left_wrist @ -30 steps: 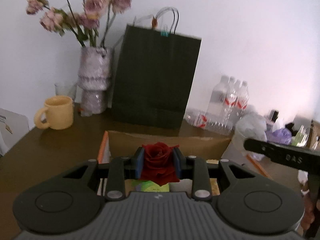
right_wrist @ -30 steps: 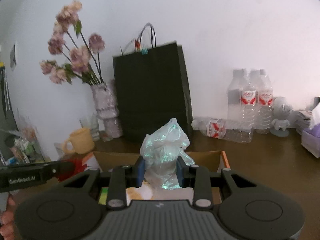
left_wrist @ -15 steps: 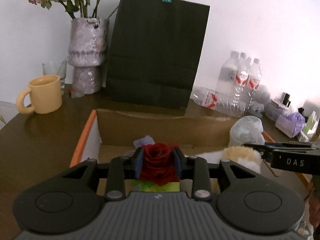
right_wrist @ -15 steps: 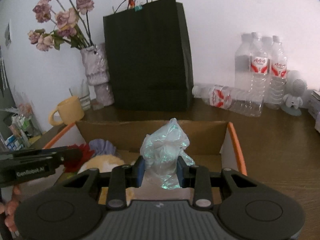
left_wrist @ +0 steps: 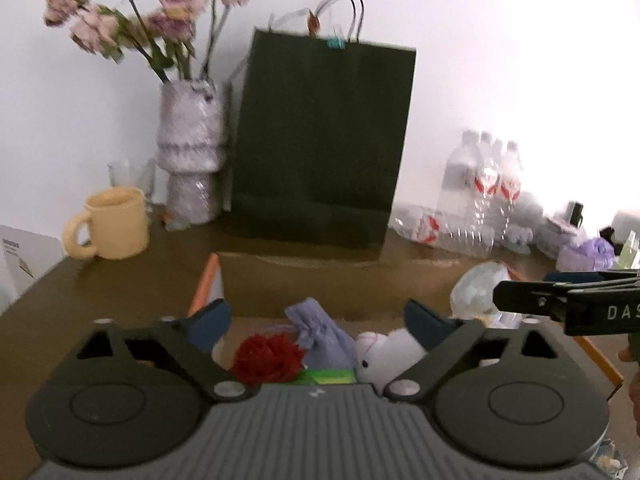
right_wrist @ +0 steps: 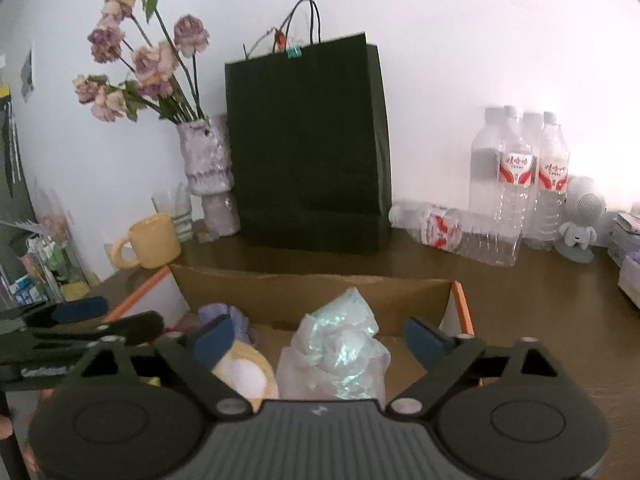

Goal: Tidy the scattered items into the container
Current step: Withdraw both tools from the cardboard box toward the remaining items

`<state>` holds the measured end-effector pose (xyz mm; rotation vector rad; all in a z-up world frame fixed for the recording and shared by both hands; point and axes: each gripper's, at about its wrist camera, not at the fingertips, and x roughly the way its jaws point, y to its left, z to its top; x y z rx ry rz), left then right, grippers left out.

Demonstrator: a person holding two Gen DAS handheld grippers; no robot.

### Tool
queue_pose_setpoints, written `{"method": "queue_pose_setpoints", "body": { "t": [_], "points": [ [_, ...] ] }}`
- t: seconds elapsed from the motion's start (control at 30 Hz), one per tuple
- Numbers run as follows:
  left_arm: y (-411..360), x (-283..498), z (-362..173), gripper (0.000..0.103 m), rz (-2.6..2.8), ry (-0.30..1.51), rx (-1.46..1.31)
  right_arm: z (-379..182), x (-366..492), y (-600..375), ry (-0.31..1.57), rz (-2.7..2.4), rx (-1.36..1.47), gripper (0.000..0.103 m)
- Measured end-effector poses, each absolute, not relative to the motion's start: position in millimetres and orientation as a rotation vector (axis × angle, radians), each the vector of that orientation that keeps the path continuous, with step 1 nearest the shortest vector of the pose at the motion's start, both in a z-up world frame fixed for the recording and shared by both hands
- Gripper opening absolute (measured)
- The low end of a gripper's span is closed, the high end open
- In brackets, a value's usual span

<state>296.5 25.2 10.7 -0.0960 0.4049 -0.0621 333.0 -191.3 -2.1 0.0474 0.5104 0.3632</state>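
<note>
Lying between spread jaws: rose (left_wrist: 267, 359), bag (right_wrist: 335, 354).

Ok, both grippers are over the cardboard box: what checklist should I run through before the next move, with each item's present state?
1. Left gripper open, jaws spread wide: ok.
2. Right gripper open, jaws spread wide: ok.
3. Red fabric rose free of the left gripper's blue pads, lying in the brown cardboard box with orange edges: ok.
4. Crumpled iridescent plastic bag free of the right gripper's pads, inside the box: ok.
5. Grippers apart from each other: ok, a gap shows in both views.
6. Other scattered items left on the brown table: cannot tell, the near tabletop is hidden.
</note>
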Motion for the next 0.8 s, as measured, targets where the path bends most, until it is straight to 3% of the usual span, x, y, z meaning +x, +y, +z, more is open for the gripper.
{"method": "queue_pose_setpoints", "body": {
  "t": [0.53,0.8],
  "points": [
    [26,170,35,0.103,-0.082,0.358,-0.062,35,193,-194,0.364,0.351,0.020,0.103],
    [28,93,35,0.103,-0.086,0.386,-0.049,29,114,-192,0.395,0.387,0.021,0.103]
  ]
}}
